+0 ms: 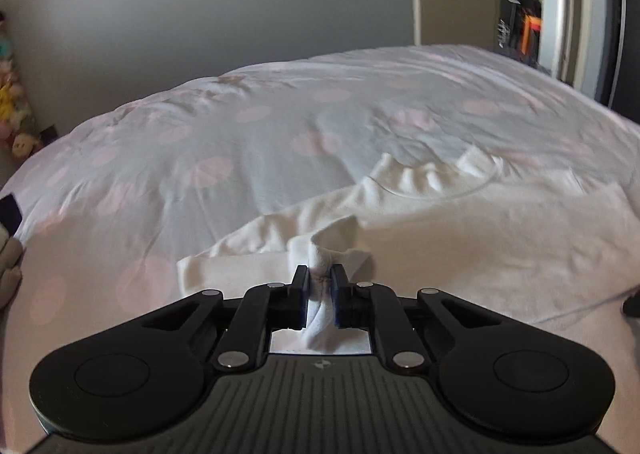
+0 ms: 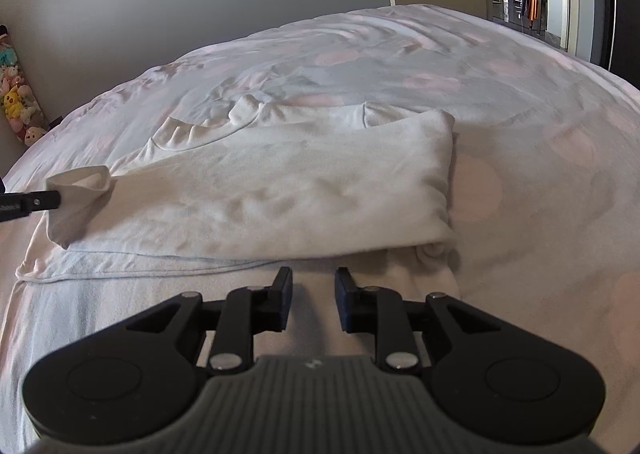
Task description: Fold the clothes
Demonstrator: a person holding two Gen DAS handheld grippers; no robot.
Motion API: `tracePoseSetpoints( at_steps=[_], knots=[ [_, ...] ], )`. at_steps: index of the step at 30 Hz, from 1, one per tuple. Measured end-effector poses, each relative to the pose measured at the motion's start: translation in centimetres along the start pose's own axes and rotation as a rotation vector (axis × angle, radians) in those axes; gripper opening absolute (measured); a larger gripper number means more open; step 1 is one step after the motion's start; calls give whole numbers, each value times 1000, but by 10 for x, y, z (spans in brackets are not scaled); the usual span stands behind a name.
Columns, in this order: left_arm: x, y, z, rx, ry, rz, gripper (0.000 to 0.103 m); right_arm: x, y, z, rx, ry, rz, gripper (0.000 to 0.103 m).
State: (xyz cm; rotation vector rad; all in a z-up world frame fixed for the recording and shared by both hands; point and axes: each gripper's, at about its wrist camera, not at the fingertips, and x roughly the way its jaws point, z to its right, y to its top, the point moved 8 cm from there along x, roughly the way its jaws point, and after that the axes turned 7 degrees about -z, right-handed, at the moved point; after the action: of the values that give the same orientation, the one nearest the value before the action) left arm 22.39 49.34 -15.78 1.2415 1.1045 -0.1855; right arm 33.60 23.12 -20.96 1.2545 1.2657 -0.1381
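The left gripper is angled downward, clenched on a bunched edge of the white garment; the right gripper is angled downward, released, nothing between its jaws; the garment's long axis is laid crosswise on the bed.

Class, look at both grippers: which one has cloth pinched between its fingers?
The left gripper: its fingers clamp a bunch of the white garment. The right gripper stands open, nothing between its fingers, short of the garment's folded edge.

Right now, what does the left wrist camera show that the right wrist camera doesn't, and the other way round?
Only the left wrist view shows the left gripper from behind, shut on a bunched bit of the white garment. Only the right wrist view shows the right gripper, open with nothing between its fingers, and the garment's folded right edge. Both show the garment on the spotted duvet.
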Motion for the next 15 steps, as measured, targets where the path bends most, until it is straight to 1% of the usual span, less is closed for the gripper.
tracePoseSetpoints(
  at_steps=[3,4,6,9,10,11,12,14,15],
  knots=[
    [-7,-5,-38,-127,1,-19,9,-1,0,0,4,-2,-1,27],
    [-5,-9,-50,-160,7,-34,13,-1,-1,-1,1,-3,-1,27],
    [1,-18,-70,-228,11,-66,17,-1,-1,-2,-4,-5,-2,27],
    [14,-33,-92,-306,-7,-118,17,0,-2,-1,-8,-7,-4,27],
    [18,-37,-98,-328,-16,-132,20,0,-2,-1,-7,-7,-4,27],
    [17,-40,-101,-347,-31,-130,21,-1,-2,0,-6,-7,-5,27],
    [16,-40,-102,-358,-42,-123,25,-1,-1,1,-5,-6,-5,27],
    [14,-38,-99,-347,-59,-110,31,-1,-1,3,-5,-12,-4,27],
    [14,-37,-96,-335,-64,-106,37,-1,-1,4,-7,-17,-4,27]
  ],
)
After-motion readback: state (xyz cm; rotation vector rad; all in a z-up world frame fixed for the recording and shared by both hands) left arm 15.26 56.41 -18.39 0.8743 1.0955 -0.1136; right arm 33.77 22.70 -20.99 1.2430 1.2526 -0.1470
